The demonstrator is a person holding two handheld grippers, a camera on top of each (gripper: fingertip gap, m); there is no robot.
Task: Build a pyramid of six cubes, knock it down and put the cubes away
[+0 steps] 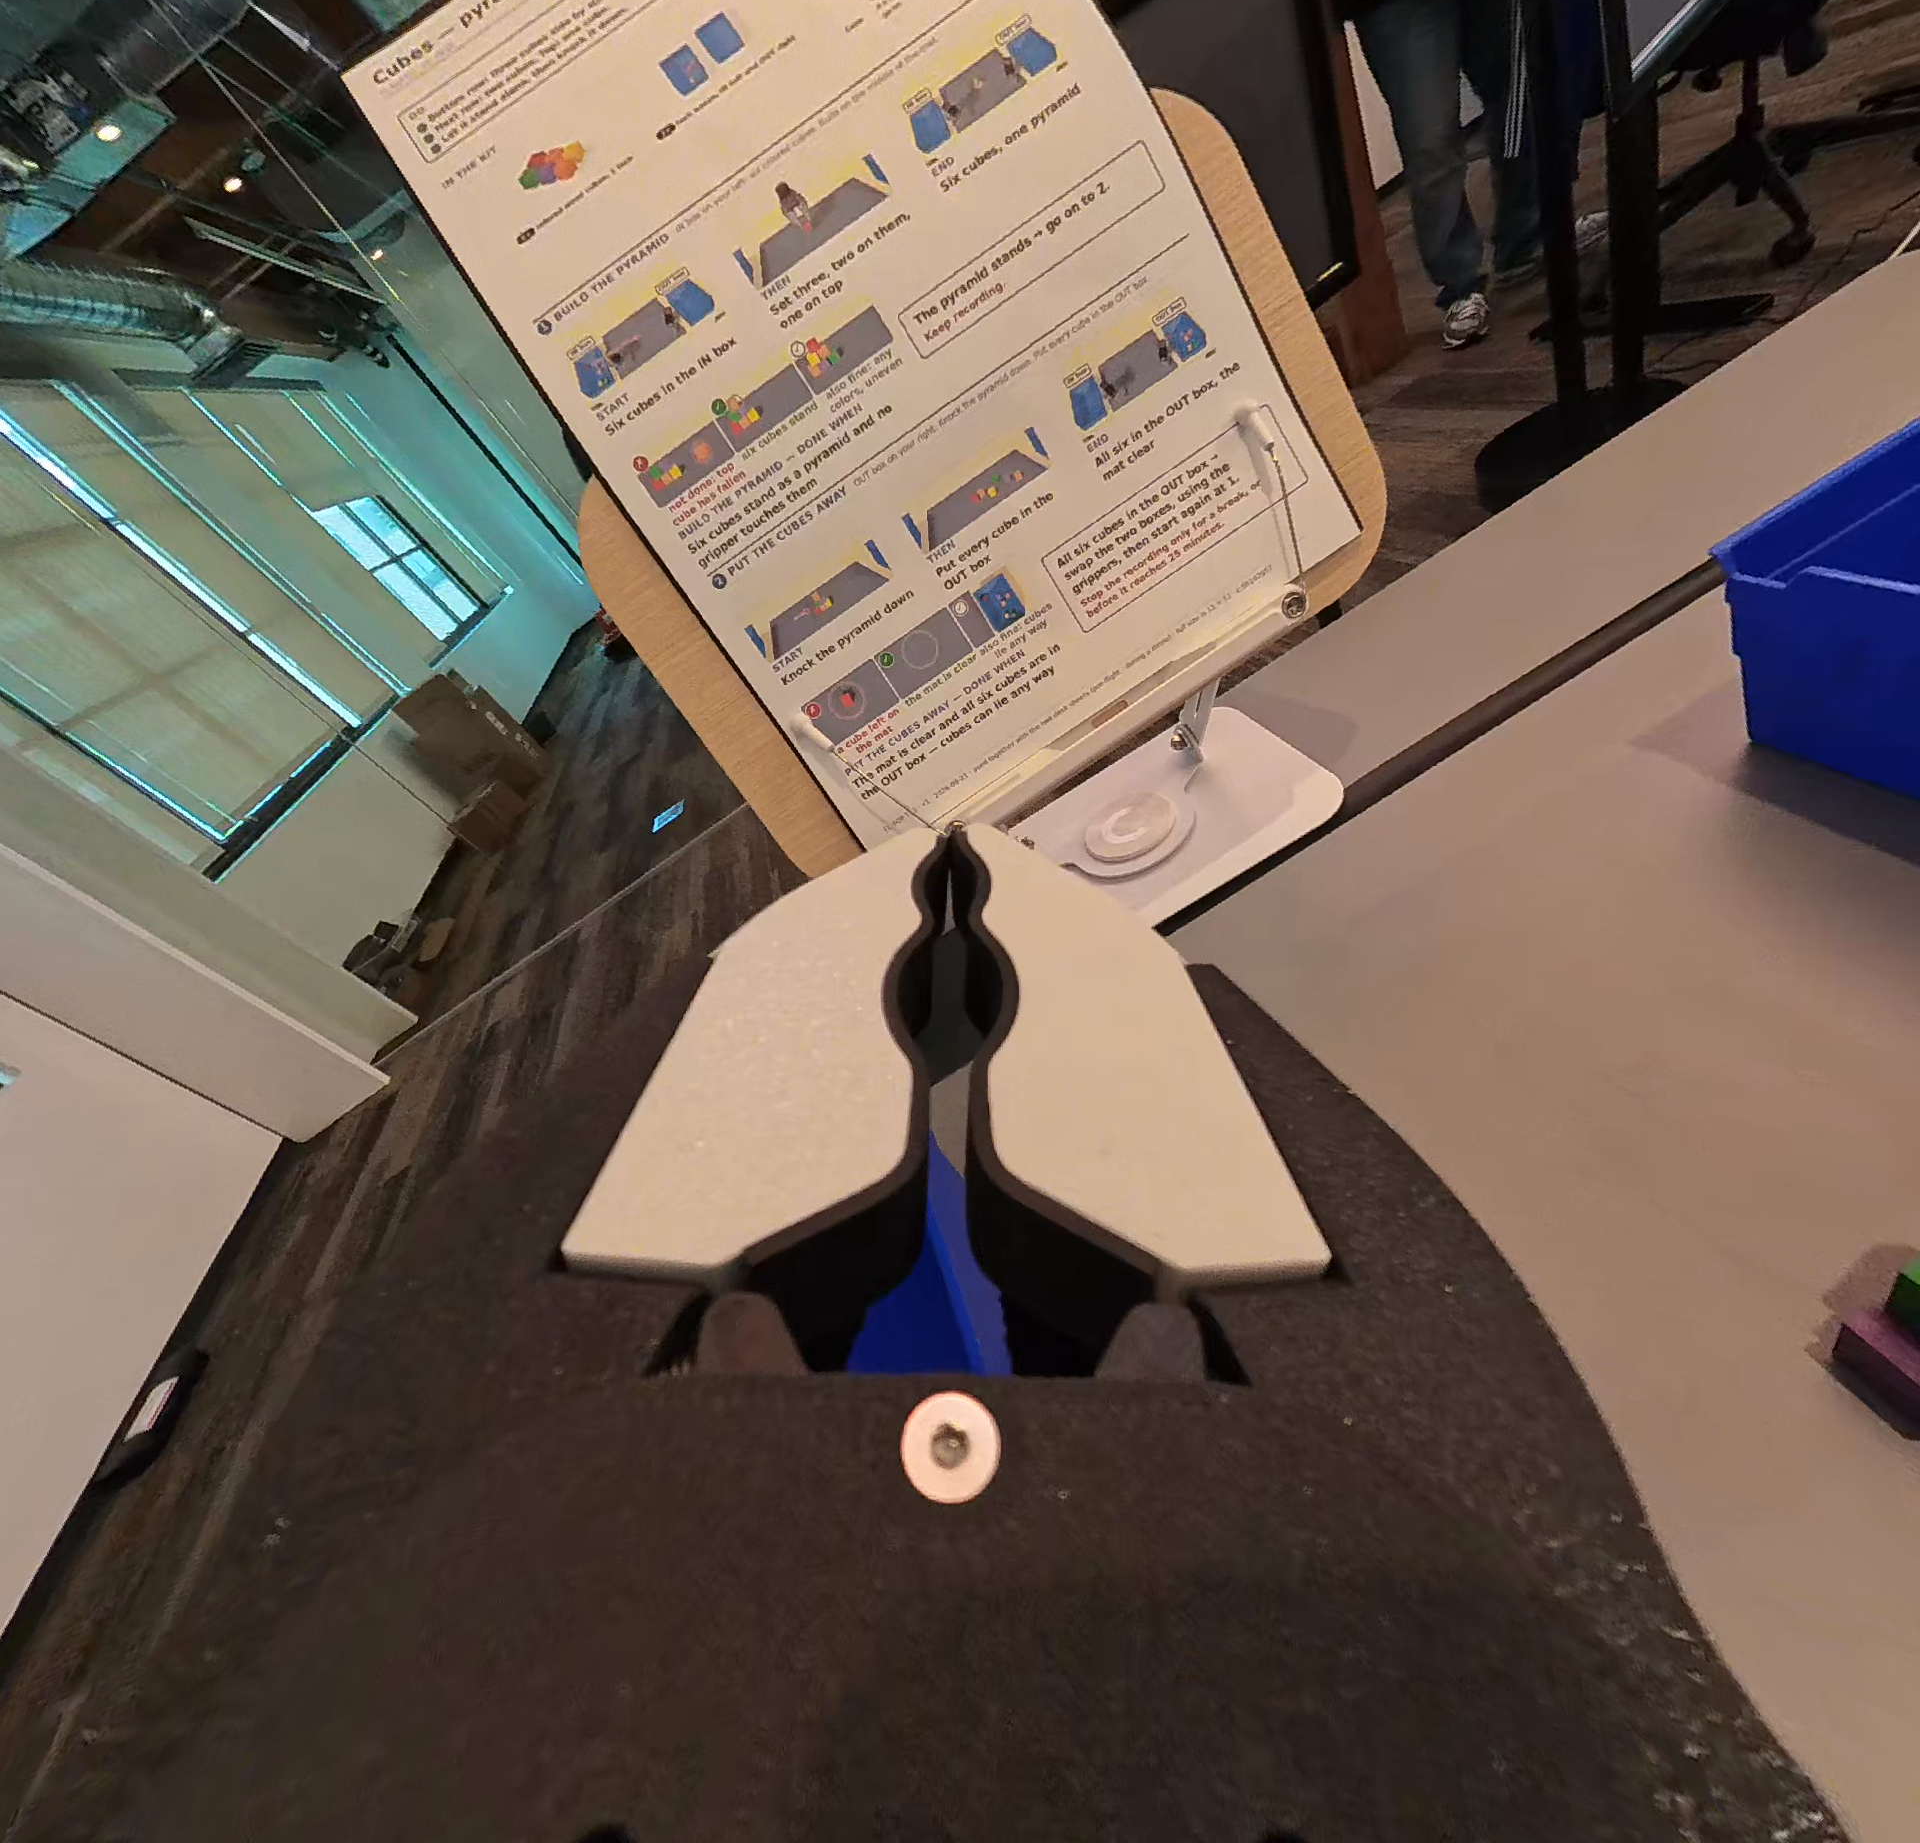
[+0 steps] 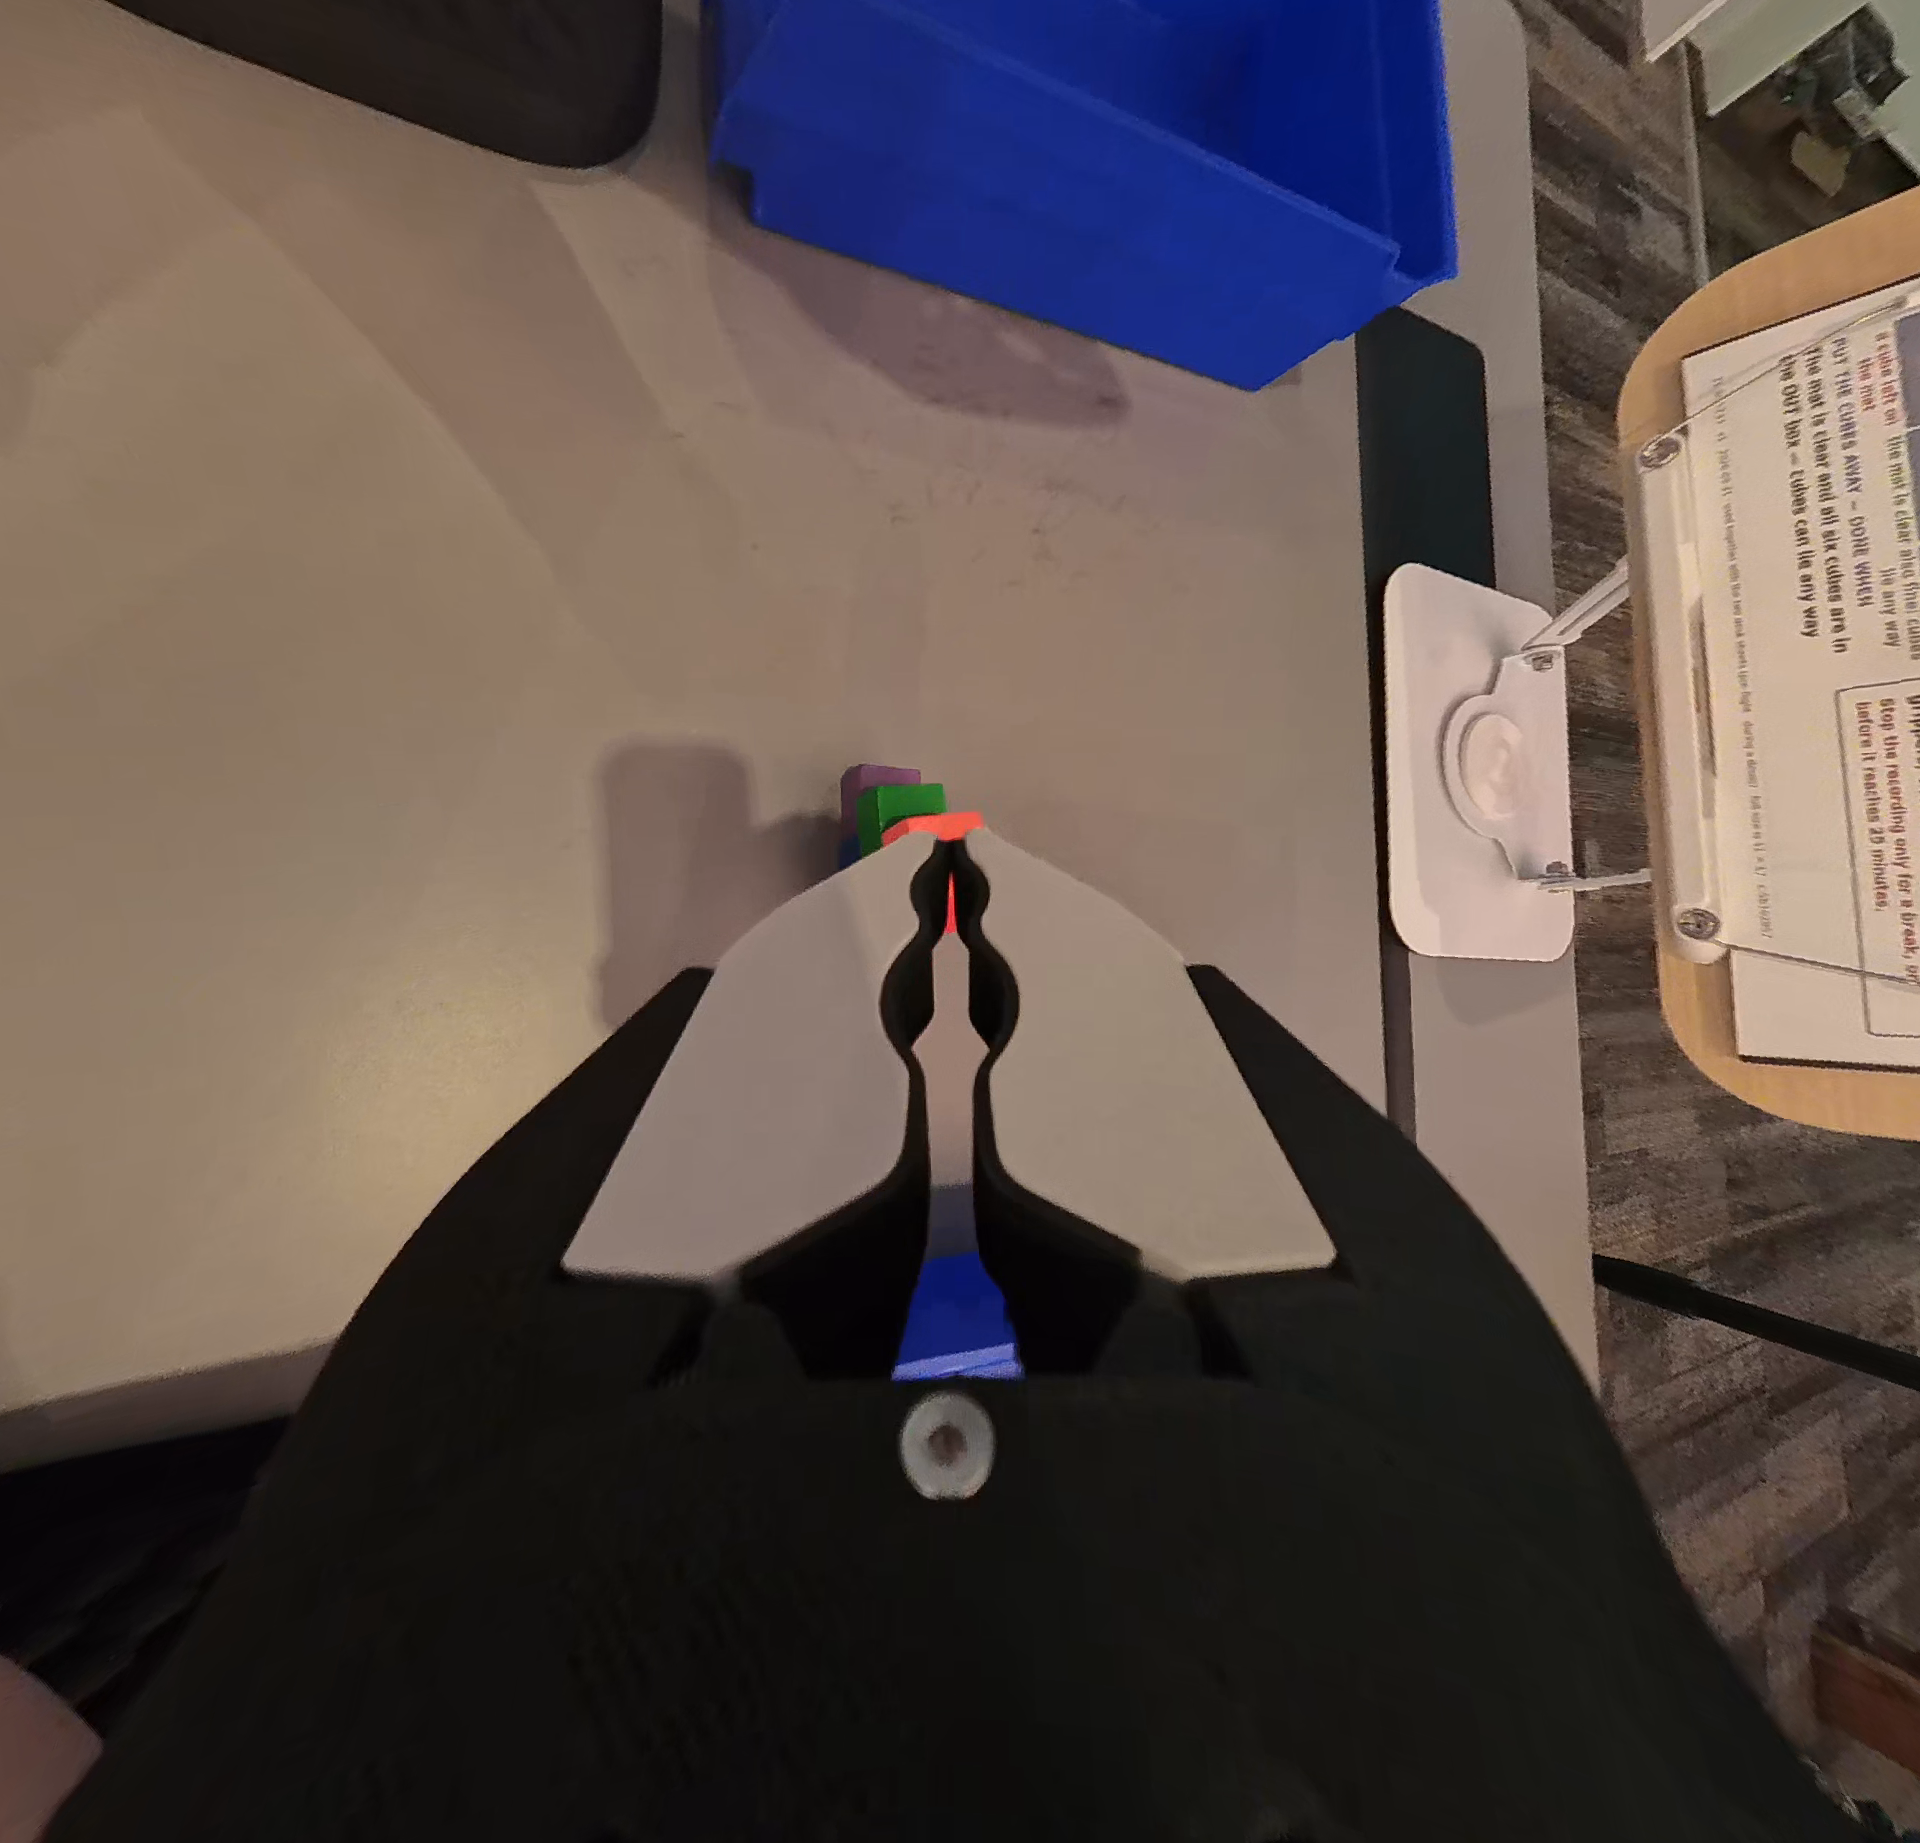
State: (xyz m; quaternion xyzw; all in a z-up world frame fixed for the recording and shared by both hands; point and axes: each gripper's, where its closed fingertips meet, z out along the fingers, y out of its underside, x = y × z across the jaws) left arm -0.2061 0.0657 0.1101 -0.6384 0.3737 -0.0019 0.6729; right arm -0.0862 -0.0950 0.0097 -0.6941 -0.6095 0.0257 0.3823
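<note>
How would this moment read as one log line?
left gripper: shut, empty | right gripper: shut, tips at stacked cubes | blue bin: beyond

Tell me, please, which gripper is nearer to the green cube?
Right. The right gripper has its tips directly over the stack with the green cube; the left gripper is off to the side, pointing away.

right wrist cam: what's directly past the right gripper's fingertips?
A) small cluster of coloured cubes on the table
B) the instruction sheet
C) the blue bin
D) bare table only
A: the right gripper points, with its jaws nearly closed, at a cluster of cubes, with the orange cube nearest, then the green cube and the purple cube; the blue bin stands farther off across the table.
</note>
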